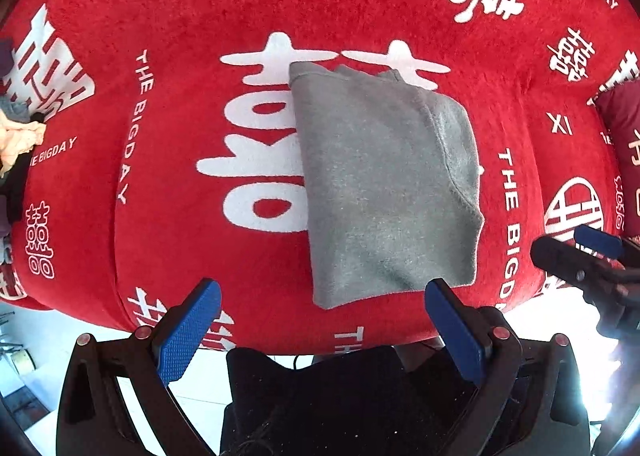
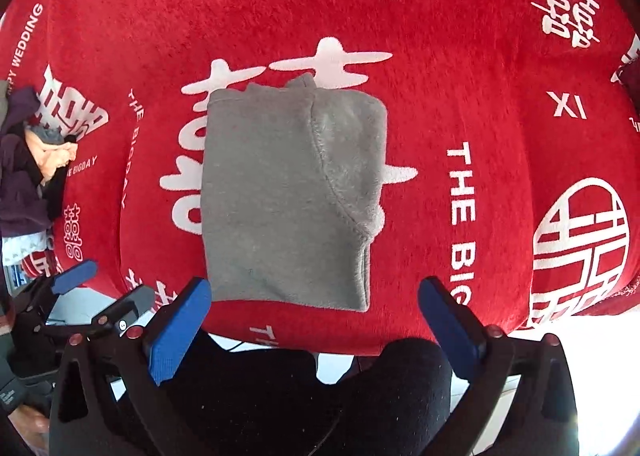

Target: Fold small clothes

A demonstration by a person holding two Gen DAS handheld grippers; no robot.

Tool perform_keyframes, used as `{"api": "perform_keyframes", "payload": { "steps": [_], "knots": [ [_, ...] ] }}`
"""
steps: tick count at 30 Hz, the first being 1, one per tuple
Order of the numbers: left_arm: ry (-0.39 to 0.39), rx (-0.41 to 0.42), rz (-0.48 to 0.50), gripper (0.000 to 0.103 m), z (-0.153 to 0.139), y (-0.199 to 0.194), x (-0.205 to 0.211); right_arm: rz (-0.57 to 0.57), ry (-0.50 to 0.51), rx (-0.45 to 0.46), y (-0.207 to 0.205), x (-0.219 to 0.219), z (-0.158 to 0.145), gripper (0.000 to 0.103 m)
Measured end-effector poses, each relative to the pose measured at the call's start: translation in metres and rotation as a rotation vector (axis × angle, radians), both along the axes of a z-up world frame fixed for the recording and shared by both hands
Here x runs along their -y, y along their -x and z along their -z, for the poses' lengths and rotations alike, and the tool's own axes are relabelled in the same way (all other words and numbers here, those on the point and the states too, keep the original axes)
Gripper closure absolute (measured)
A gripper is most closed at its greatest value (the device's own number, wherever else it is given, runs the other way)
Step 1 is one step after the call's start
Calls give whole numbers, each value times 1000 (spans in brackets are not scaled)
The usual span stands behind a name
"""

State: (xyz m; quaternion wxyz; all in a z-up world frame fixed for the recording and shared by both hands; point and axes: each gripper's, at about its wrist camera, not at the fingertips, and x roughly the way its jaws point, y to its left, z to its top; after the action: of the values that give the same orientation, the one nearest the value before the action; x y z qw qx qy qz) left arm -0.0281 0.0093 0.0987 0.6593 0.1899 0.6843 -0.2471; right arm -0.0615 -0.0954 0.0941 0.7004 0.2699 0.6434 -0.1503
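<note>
Your left gripper (image 1: 322, 312) and right gripper (image 2: 314, 306), both wide open and empty, hover at the blanket's (image 2: 480, 95) near edge, the folded grey garment (image 2: 288, 195) lying lengthwise straight ahead.

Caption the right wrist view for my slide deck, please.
Open right gripper hovers at the near edge of a folded grey garment lying on a red blanket.

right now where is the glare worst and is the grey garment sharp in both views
Left wrist view: blown-out white floor at lower right; grey garment sharp, red blanket bowed by fisheye. Right wrist view: same glare at lower right; garment sharp centrally, clothes pile at left edge dim and stretched.
</note>
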Motion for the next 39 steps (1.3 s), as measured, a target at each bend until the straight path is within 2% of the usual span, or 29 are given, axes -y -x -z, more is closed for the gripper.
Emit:
{"api": "perform_keyframes", "payload": {
  "steps": [10,39],
  "knots": [
    [1,6,-28,1,-7,-7,-3,-14,54,-73,-6,-11,-6,0],
    [4,15,-38,1,-20,-5,-7,-25,106,-70,-9,-17,-17,0]
  ]
}}
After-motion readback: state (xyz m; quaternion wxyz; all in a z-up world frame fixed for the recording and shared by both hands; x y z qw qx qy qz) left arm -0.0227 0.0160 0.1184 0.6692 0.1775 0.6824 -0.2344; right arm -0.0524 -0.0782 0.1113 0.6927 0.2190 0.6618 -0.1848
